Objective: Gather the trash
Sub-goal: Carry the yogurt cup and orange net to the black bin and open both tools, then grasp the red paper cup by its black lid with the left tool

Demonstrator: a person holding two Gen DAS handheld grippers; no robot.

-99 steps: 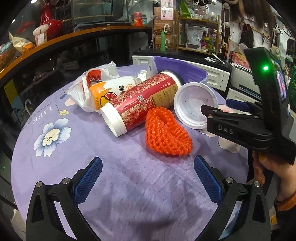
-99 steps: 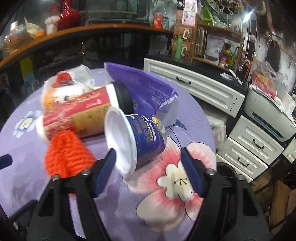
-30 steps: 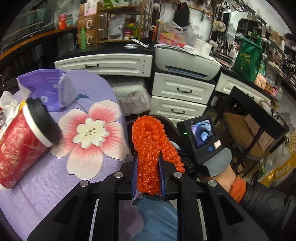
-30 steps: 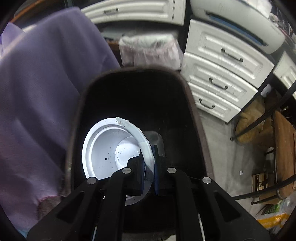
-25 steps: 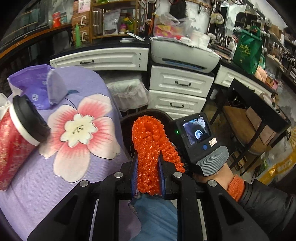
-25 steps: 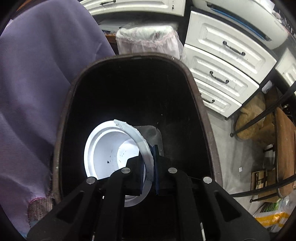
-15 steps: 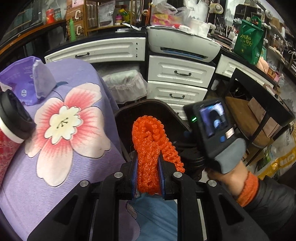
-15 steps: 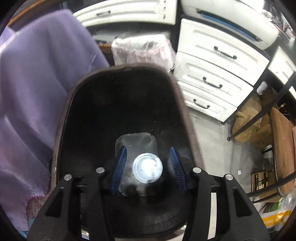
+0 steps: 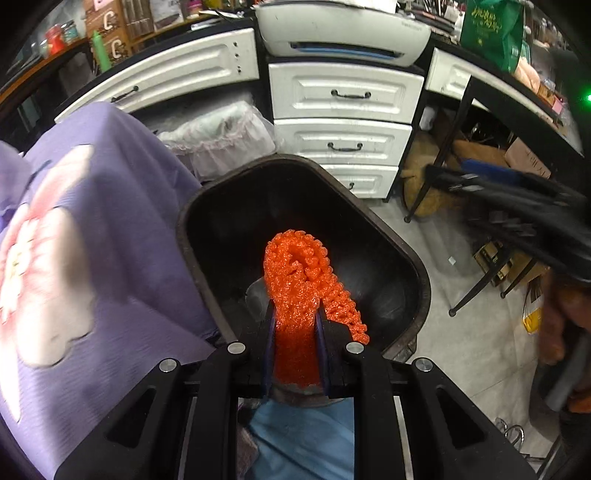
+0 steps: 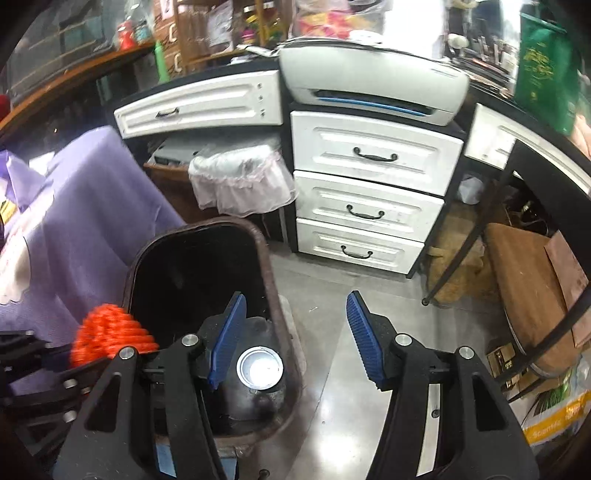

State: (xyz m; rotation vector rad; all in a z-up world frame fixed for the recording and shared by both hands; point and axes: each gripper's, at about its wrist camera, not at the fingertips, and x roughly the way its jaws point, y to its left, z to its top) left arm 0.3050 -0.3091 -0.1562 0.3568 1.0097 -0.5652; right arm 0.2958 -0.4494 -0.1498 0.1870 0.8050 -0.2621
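An orange foam net (image 9: pixel 299 280) hangs over the mouth of the black bin (image 9: pixel 373 221), and my left gripper (image 9: pixel 295 314) is shut on it. The same net (image 10: pixel 110 332) shows at the bin's left rim (image 10: pixel 266 258) in the right wrist view. A white cup (image 10: pixel 260 369) lies at the bottom of the bin, base up. My right gripper (image 10: pixel 295 339) hovers above the bin's right edge; its jaws are opening and nothing is between the blue pads (image 10: pixel 364 339). The right gripper (image 9: pixel 461 177) appears blurred at the right of the left wrist view.
The table with its purple flowered cloth (image 9: pixel 92 240) borders the bin on the left. Behind the bin stand white drawers (image 9: pixel 343 96), a printer (image 9: pixel 343 29) and a small bag-lined basket (image 9: pixel 221 136). A black metal frame (image 10: pixel 461 240) stands on the grey floor (image 10: pixel 332 387) to the right.
My right gripper let go of the white cup, which dropped into the bin, then opened, rose and drew off to the right. My left gripper carried the net lower, over the bin.
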